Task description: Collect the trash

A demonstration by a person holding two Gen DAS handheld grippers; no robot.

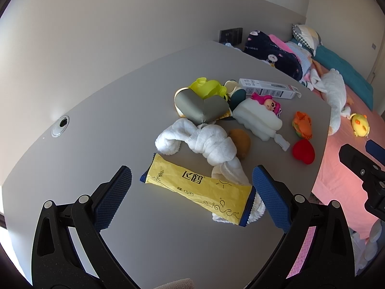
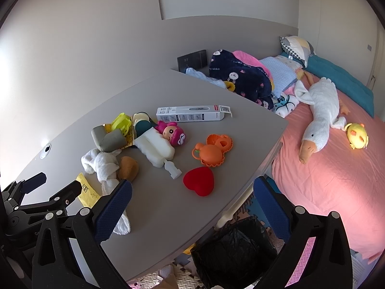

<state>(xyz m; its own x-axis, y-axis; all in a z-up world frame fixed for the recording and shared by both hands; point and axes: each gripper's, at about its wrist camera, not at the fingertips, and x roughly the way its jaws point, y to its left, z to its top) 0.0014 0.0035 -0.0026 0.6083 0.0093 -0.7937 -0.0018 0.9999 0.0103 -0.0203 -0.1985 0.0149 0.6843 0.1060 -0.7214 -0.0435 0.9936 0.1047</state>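
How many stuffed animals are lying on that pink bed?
2. A big white goose stretches across the pink bed, head toward the table. A small yellow chick sits just beside its tail end. The blanket pile may hide more.

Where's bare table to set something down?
Free: table near edge, in front of the red heart; also the left side around the grommet hole. Crowded: the middle, from yellow packet and white towel to white box.
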